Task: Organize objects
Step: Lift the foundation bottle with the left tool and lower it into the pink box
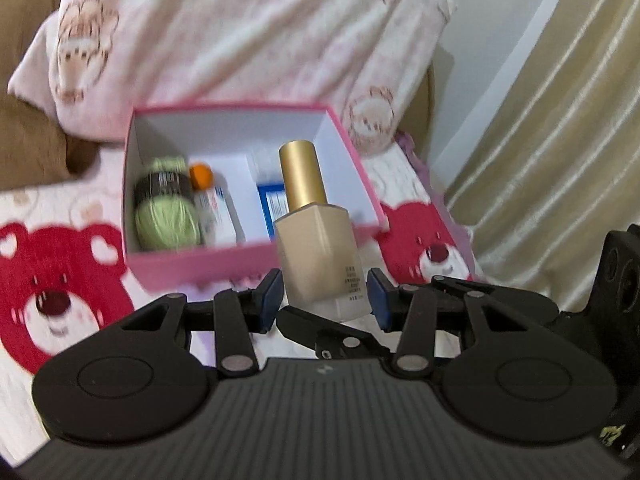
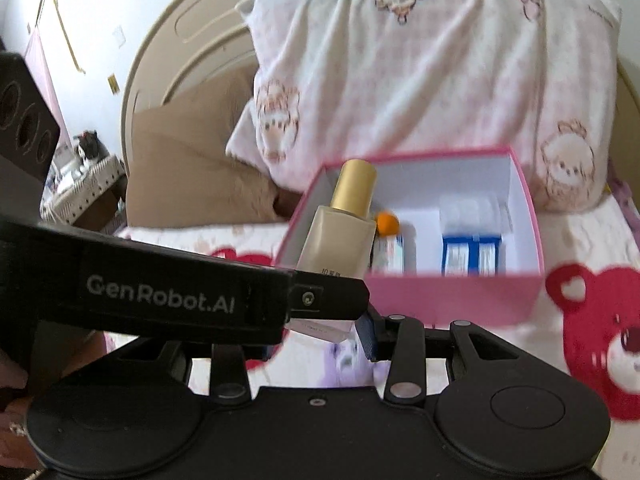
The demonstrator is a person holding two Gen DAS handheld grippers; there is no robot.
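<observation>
A beige glass bottle (image 1: 320,256) with a gold cap stands upright between the blue pads of my left gripper (image 1: 325,300), which is shut on its lower part. My right gripper (image 2: 316,342) grips the same bottle (image 2: 340,240) low down from another side. Its right pad (image 2: 366,336) presses the base, and my left gripper's finger (image 2: 332,298) hides the other pad. The bottle hangs in front of an open pink box (image 1: 192,264) with a white inside, which lies on the bed. In the box lie a green yarn ball (image 1: 166,216), an orange-capped tube (image 1: 208,200) and blue-and-white packets (image 2: 470,256).
The bed sheet (image 1: 52,280) has red bear prints. A large pink-white pillow (image 2: 420,80) leans behind the box (image 2: 452,296), and a brown cushion (image 2: 188,176) lies to its left. Beige curtains (image 1: 560,120) hang on the right, and a cluttered stand (image 2: 84,184) is beside the bed.
</observation>
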